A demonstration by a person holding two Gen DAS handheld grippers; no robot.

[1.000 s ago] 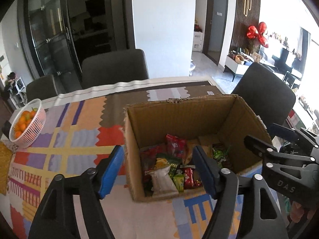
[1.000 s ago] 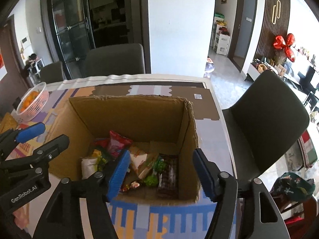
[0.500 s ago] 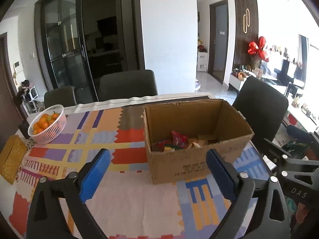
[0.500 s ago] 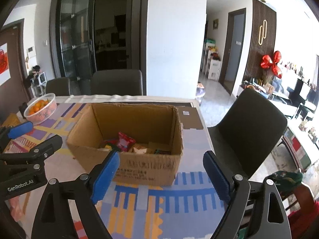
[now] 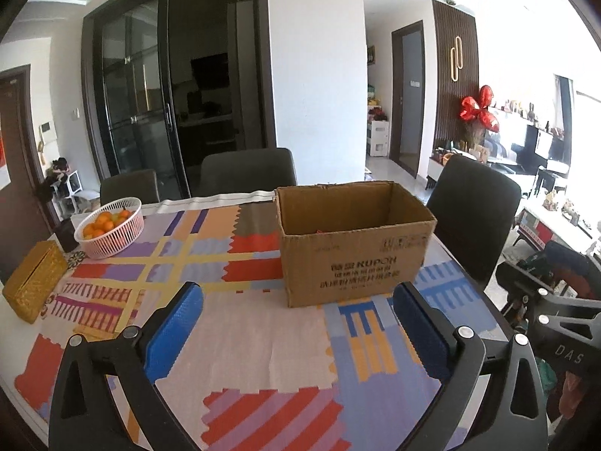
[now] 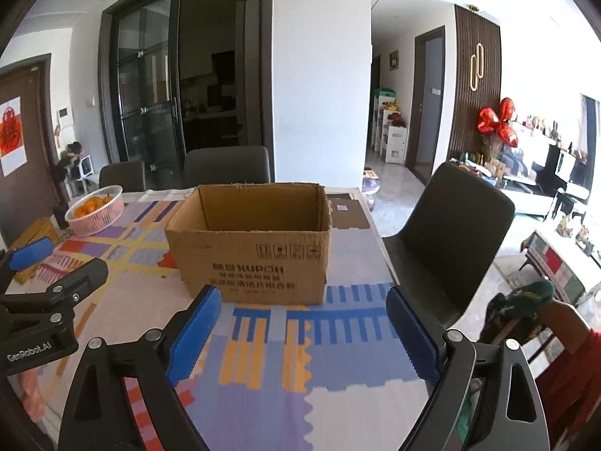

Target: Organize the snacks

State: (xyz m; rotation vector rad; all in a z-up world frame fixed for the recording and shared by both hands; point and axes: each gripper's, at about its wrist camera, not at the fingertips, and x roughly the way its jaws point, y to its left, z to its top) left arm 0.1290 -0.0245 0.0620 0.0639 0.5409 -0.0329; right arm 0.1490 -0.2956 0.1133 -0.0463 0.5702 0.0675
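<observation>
A bright dining room: a table (image 5: 263,338) under a patchwork-coloured cloth, dark chairs round it, glass doors behind. An open cardboard box (image 5: 357,248) stands toward the table's right side, printed face toward me. From this low angle the snacks are almost hidden; only a sliver of red (image 5: 323,231) shows above the near wall in the left wrist view, and the right wrist view shows none.

The left gripper (image 5: 296,323) hangs over the cloth short of the box, jaws wide apart and holding nothing. The right gripper (image 6: 300,323) does the same, just beside it, also spread and empty. A pink basket of oranges (image 5: 110,225) and a yellow tissue box (image 5: 32,282) sit well apart, at the far left.

To my eye the risk is in reaching blind: a jaw coming in low could catch the box's front wall and shove the light carton toward the near table edge. The two grippers are close enough to knock together.
</observation>
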